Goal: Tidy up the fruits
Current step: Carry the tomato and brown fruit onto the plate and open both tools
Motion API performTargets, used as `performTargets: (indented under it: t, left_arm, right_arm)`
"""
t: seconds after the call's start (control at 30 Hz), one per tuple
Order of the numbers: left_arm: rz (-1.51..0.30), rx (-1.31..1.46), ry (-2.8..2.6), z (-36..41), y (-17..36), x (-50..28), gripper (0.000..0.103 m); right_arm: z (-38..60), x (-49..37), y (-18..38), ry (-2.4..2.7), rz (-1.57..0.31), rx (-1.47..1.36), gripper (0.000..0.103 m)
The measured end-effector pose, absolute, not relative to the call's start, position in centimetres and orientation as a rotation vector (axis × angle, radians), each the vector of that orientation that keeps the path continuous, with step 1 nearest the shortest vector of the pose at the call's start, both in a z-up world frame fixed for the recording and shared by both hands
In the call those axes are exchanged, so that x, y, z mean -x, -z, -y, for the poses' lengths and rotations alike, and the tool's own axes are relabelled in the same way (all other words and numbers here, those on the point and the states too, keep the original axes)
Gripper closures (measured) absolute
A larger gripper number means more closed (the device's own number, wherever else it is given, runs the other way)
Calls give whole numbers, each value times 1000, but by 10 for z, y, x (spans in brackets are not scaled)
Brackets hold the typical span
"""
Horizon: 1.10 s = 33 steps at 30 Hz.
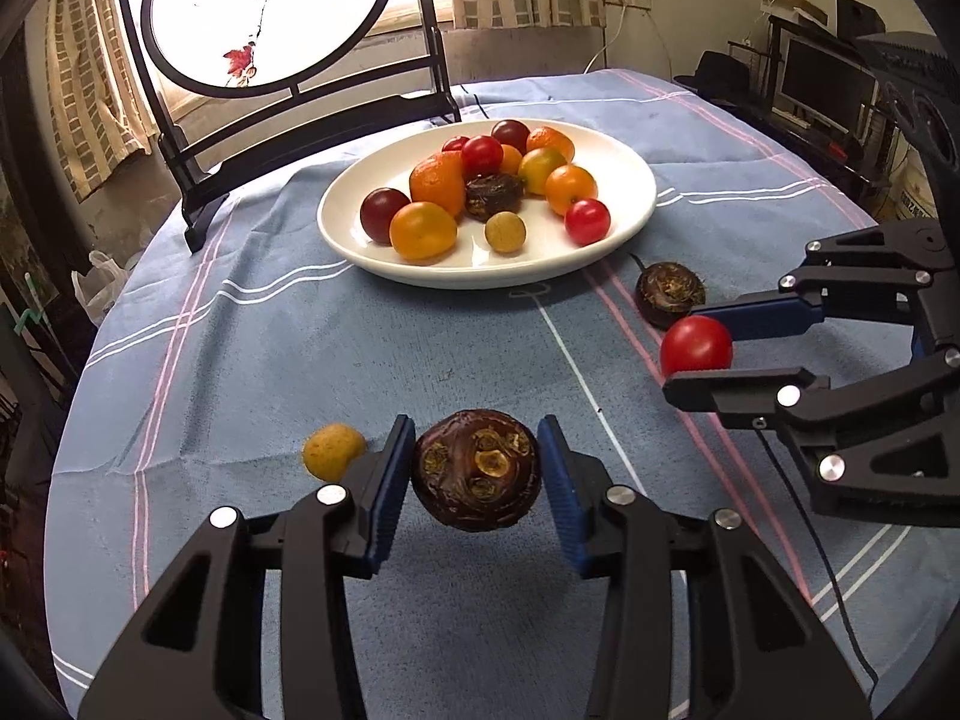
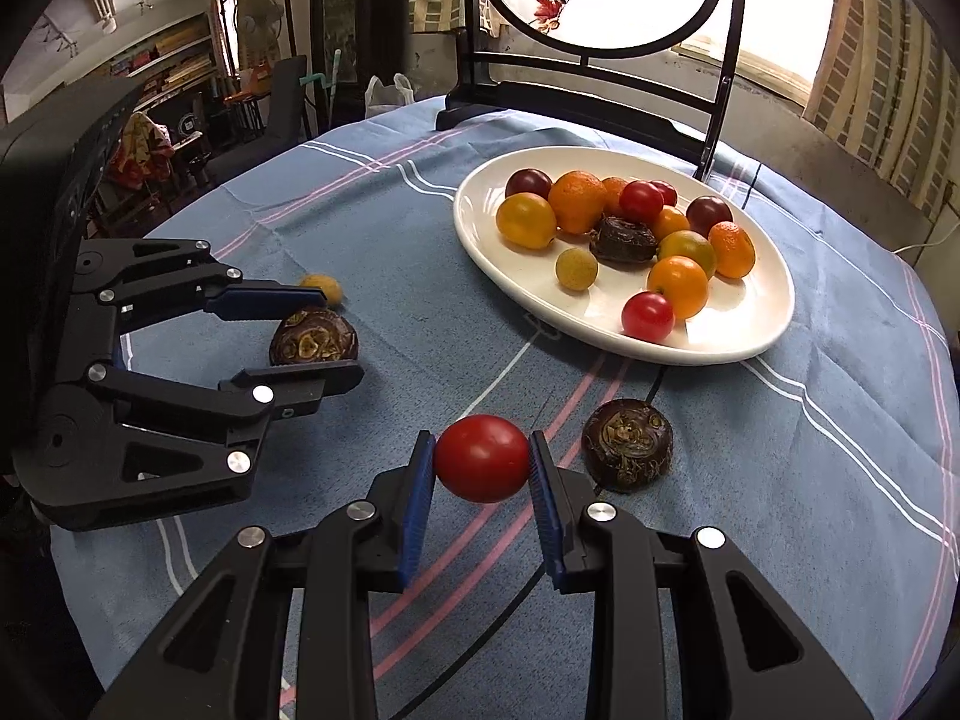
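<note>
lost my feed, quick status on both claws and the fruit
Left claw shut on water chestnut. Right claw shut on red tomato. Second chestnut and small yellow fruit loose on cloth. Path to plate clear.

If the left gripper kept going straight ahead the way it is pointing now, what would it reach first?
Probably the white plate: beyond the water chestnut that the left gripper holds lies only bare tablecloth until the plate's near rim, though depth is uncertain.
</note>
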State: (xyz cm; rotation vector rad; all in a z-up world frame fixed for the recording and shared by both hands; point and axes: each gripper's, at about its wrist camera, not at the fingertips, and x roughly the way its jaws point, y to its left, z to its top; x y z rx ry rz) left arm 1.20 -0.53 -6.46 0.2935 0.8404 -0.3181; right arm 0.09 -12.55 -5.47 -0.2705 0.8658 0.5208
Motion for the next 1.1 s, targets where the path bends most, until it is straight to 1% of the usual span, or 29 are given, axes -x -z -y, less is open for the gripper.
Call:
performTargets:
  t: [0.23, 0.53, 0.7, 0.87, 1.1]
  left_arm:
    - [-815, -270, 307, 1, 51, -11, 61]
    - [-763, -212, 261, -5, 17, -38, 61]
    - [-711, -192, 228, -15, -7, -66, 61]
    - [-706, -135, 223, -23, -21, -105, 61]
    - [-766, -126, 227, 3, -8, -163, 61]
  right_arm:
    - [127, 10, 47, -533, -843, 254, 72]
    - [134, -4, 26, -533, -787, 230, 72]
    - [147, -26, 8, -491, -748, 196, 72]
    - [162, -59, 0, -441, -736, 161, 72]
    - [163, -116, 6, -402, -734, 130, 72]
